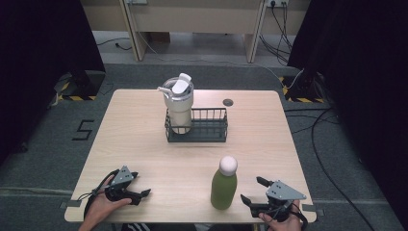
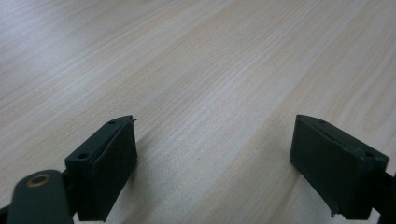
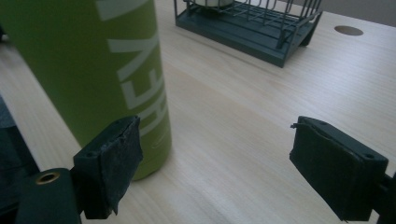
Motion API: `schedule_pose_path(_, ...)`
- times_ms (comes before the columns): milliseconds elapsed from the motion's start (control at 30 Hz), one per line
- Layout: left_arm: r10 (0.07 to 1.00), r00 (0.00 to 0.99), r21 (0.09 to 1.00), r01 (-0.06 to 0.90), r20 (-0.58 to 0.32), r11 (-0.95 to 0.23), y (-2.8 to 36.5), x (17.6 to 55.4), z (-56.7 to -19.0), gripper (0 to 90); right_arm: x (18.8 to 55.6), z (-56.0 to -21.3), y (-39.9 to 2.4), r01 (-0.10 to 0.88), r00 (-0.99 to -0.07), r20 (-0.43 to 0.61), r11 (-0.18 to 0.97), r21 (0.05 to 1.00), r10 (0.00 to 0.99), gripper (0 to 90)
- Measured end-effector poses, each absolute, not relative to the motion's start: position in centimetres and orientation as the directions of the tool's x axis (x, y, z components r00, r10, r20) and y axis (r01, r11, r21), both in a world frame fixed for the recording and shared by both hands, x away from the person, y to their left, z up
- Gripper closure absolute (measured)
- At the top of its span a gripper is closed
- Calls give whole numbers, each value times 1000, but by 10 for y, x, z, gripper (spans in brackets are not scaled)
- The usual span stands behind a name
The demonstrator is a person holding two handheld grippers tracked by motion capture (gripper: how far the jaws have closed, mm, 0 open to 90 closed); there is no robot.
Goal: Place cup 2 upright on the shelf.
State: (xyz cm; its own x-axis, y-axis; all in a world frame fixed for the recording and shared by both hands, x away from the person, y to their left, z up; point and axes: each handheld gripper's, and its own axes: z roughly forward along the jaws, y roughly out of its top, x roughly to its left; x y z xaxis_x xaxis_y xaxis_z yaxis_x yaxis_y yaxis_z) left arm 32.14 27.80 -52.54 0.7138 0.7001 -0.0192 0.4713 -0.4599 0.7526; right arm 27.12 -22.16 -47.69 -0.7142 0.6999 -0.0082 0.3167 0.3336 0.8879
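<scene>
Pale wood surface [image 1: 144, 139] on grey carpet, dark curtains either side; a wire basket [image 1: 209, 126] near the far edge holds a cream tumbler [image 1: 178, 103]. Green bottle [image 1: 224, 183] stands upright by the near edge. Left tool [image 1: 139, 192] and right tool [image 1: 252, 190] rest there, jaws spread, empty.

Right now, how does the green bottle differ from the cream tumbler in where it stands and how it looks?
The green bottle stands on the bare table near the right tongs; the cream tumbler stands inside the wire basket at its left end. The bottle is slim with a round white cap; the tumbler is wider, with a flip-up lid. Both are upright and ungripped.
</scene>
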Motion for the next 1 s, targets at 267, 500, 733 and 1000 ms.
schedule_pose_path(267,701,713,752,472,-20,-459,278,321,-525,139,262,-475,-216,292,-758,17,316,903,652,163)
schedule_pose_path(500,701,713,752,472,-19,-459,278,321,-525,139,262,-477,-206,279,-787,25,319,906,616,164)
schedule_pose_path(733,702,712,752,472,-19,-459,278,321,-525,139,260,-476,-197,260,-805,26,314,913,592,164)
schedule_pose_path(1000,701,713,752,473,-20,-459,278,322,-525,139,262,-478,-185,251,-831,40,310,917,555,152)
